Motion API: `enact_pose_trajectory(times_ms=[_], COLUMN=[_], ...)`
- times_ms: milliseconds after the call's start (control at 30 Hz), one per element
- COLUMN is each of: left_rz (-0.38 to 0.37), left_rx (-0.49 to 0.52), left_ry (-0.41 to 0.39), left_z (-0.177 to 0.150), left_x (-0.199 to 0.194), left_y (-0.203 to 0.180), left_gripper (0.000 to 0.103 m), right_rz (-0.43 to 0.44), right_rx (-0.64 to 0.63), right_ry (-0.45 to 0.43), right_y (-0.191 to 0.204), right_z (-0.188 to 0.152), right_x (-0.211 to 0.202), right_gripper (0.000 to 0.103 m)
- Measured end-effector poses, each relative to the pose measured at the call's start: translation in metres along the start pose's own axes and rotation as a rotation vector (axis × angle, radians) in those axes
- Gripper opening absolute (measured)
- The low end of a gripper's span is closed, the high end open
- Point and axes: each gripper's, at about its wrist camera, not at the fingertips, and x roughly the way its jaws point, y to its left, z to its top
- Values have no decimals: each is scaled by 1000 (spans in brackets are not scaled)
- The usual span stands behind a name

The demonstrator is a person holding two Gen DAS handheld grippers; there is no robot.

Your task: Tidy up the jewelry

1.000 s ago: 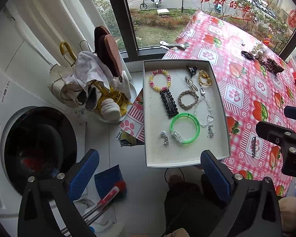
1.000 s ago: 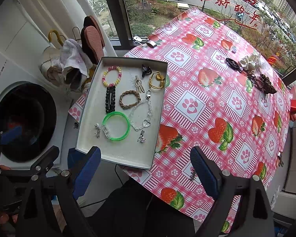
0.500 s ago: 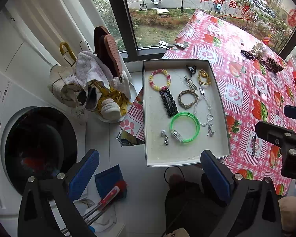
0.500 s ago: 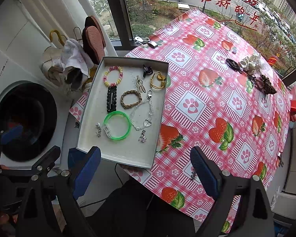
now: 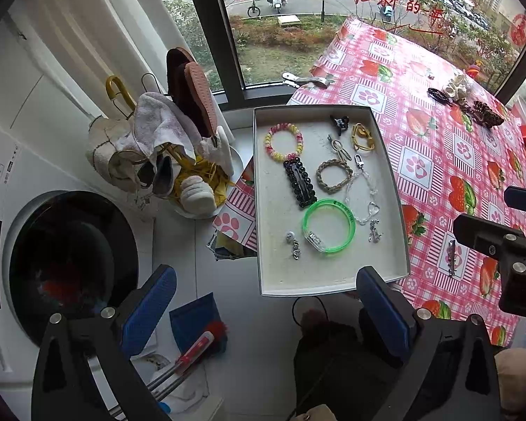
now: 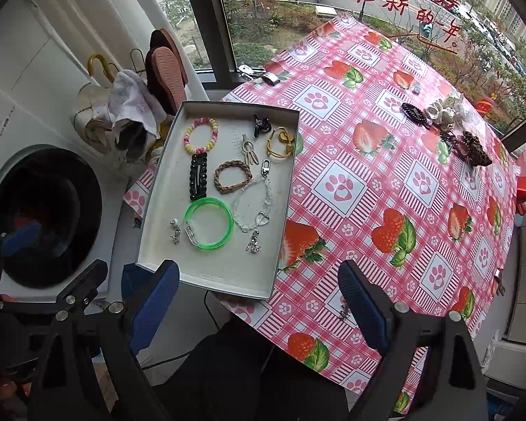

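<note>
Almost nothing has moved in the last second: both views sit as they did, with only a slight drift in the right one. The tray (image 6: 156, 189) overhangs the near-left edge of the tabletop (image 6: 385, 182), with the bracelets, the black clip (image 6: 198, 176) and the green bangle (image 6: 208, 224) spread singly inside, probably so each can be picked out. More hair pieces (image 6: 449, 129) lie well apart at the far side, and a small charm (image 6: 343, 309) lies near the front edge. The left tool (image 5: 263, 310) and right tool (image 6: 259, 296) hover above the near edge, tips spread wide, both empty.
</note>
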Motion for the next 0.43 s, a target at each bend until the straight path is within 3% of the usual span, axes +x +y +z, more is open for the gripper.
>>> enact_pose_trajectory(times_ms=[433], left_rz=[13], left_rx=[6], left_ry=[13], left_z=[1], left_x=[5], left_y=[1], left_gripper=[103], right_rz=[11], right_rx=[-2], right_ry=[11], right_y=[8], right_z=[1], right_x=[4], right_gripper=[93])
